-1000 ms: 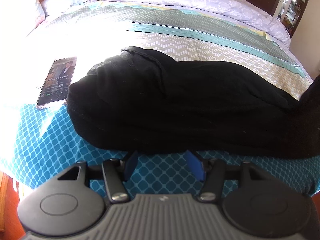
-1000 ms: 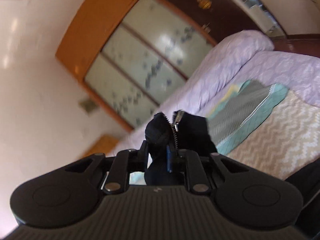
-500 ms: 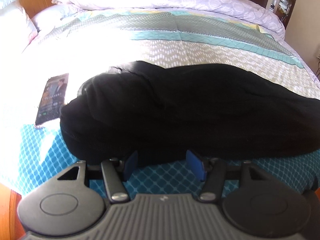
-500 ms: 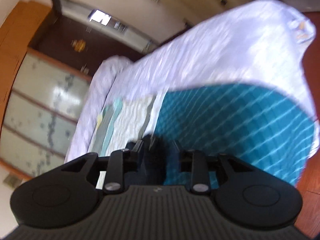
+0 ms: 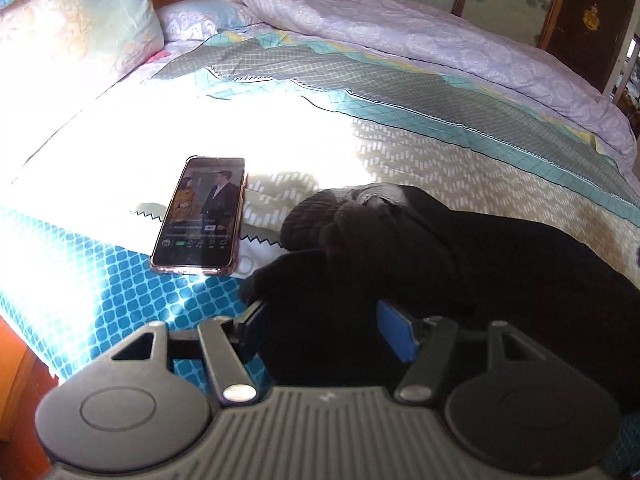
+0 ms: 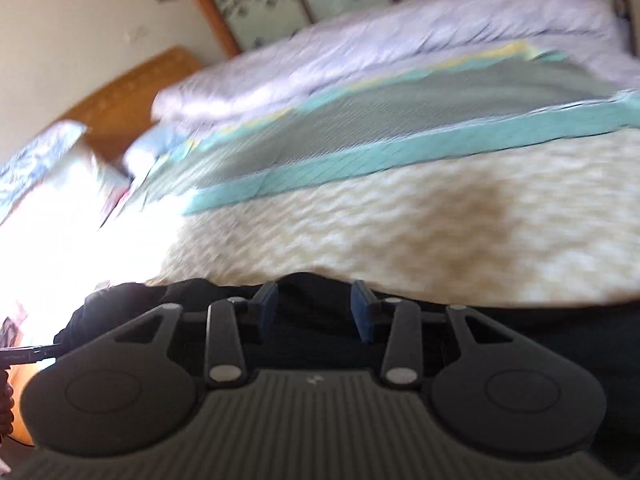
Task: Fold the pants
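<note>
The black pants (image 5: 460, 264) lie bunched in a long heap on the patterned bedspread (image 5: 400, 92), near the bed's front edge. My left gripper (image 5: 324, 320) is open, its fingers straddling the near left end of the heap, with black cloth between the blue pads (image 5: 394, 332). In the blurred right wrist view the pants (image 6: 312, 320) lie just under my right gripper (image 6: 314, 308), which is open with dark cloth between and below its fingers.
A phone (image 5: 202, 216) with a lit screen lies on the bed left of the pants. Pillows (image 5: 76, 28) and a lilac duvet (image 5: 420, 36) lie at the head and far side. The bed's front edge (image 5: 36, 344) drops off at lower left.
My right gripper let go of the zippered pants end it held up, swung down and now stands open over the heap. My left gripper moved forward onto the pants' left end.
</note>
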{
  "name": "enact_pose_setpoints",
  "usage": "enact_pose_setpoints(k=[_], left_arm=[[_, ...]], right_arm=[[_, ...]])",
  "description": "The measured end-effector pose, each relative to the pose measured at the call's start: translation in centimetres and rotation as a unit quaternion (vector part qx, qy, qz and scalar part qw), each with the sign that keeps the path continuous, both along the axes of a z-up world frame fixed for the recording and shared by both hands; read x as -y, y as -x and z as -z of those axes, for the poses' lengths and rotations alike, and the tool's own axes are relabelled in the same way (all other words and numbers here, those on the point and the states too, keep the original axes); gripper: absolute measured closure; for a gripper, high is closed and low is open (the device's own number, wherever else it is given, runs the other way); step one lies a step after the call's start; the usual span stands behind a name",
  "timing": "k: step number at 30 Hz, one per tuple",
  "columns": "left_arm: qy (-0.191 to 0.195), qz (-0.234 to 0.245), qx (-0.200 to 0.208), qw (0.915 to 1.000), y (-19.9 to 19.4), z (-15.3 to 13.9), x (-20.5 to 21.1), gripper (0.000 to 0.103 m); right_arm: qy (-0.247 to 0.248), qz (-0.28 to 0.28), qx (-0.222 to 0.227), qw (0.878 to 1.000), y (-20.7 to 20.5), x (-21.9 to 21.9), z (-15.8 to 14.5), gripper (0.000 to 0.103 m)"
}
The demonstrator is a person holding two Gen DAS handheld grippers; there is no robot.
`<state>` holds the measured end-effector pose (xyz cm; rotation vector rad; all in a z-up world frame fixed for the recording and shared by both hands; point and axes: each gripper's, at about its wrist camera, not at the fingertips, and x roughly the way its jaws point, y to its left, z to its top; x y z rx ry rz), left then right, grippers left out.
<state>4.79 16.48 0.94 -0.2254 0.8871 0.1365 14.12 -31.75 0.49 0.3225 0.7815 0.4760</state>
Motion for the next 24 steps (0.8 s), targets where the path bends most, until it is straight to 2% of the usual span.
enact_pose_setpoints(k=[2,4,5,6,7,8,9,10,12,14,15,17,18,19,20,21,22,24], left_arm=[[0.009,0.002,0.001,1.0,-0.3,0.4,-0.4,0.038],[0.012,0.008,0.003,0.9999,-0.5,0.8,-0.1,0.023],[0.014,0.015,0.008,0.9998,-0.6,1.0,0.0,0.02],[0.013,0.021,0.015,0.9996,-0.6,1.1,0.3,0.023],[0.0,0.026,0.018,0.9995,-0.7,1.4,0.8,0.037],[-0.014,0.037,0.012,0.9991,-0.8,1.8,1.3,0.049],[-0.027,0.051,0.0,0.9983,-1.0,2.3,1.7,0.068],[-0.029,0.059,-0.008,0.9978,-0.9,2.8,2.0,0.078],[-0.03,0.062,-0.003,0.9976,-0.4,3.0,2.2,0.08],[-0.032,0.064,0.002,0.9974,0.3,2.8,2.3,0.081],[-0.032,0.065,0.001,0.9974,0.6,2.8,2.3,0.081],[-0.035,0.067,-0.001,0.9971,1.2,2.4,2.2,0.075],[-0.032,0.074,0.003,0.9967,1.7,1.9,2.1,0.072],[-0.026,0.083,0.014,0.9961,2.4,1.2,1.8,0.063],[-0.018,0.088,0.032,0.9955,3.1,0.5,1.3,0.057],[-0.011,0.086,0.049,0.9951,3.7,-0.4,0.6,0.041],[-0.004,0.077,0.059,0.9953,3.9,-1.1,-0.2,0.031],[0.026,0.051,0.066,0.9962,3.0,-1.9,-2.3,0.024]], right_arm=[[-0.019,-0.015,-0.043,0.999,-2.5,-2.5,1.7,0.06],[-0.038,-0.019,-0.086,0.995,-4.0,-3.8,3.2,0.059],[-0.048,-0.021,-0.112,0.992,-4.3,-4.6,3.9,0.058],[-0.057,-0.028,-0.135,0.989,-4.5,-5.0,4.6,0.058],[-0.066,-0.045,-0.155,0.985,-4.1,-6.1,4.9,0.063],[-0.068,-0.064,-0.156,0.983,-3.4,-6.4,4.7,0.091],[-0.062,-0.081,-0.148,0.984,-2.7,-7.1,4.2,0.098],[-0.046,-0.082,-0.131,0.987,-2.5,-7.8,3.6,0.099],[-0.021,-0.044,-0.074,0.996,-3.1,-7.8,1.8,0.1],[-0.039,0.018,-0.039,0.998,-5.0,-6.7,0.5,0.101],[-0.022,0.043,-0.026,0.998,-5.9,-6.6,0.3,0.101],[0.032,0.081,-0.04,0.995,-7.7,-7.2,1.3,0.1],[0.045,0.089,-0.054,0.994,-8.0,-7.3,1.9,0.099],[0.045,0.09,-0.055,0.993,-7.8,-7.3,2.0,0.096],[0.03,0.09,-0.045,0.995,-7.0,-6.9,1.6,0.095],[0.006,0.086,-0.031,0.996,-6.3,-6.6,1.1,0.095],[-0.013,0.078,-0.018,0.997,-5.2,-6.3,0.3,0.095],[-0.029,0.051,0.005,0.998,-3.5,-7.0,-1.0,0.092]])
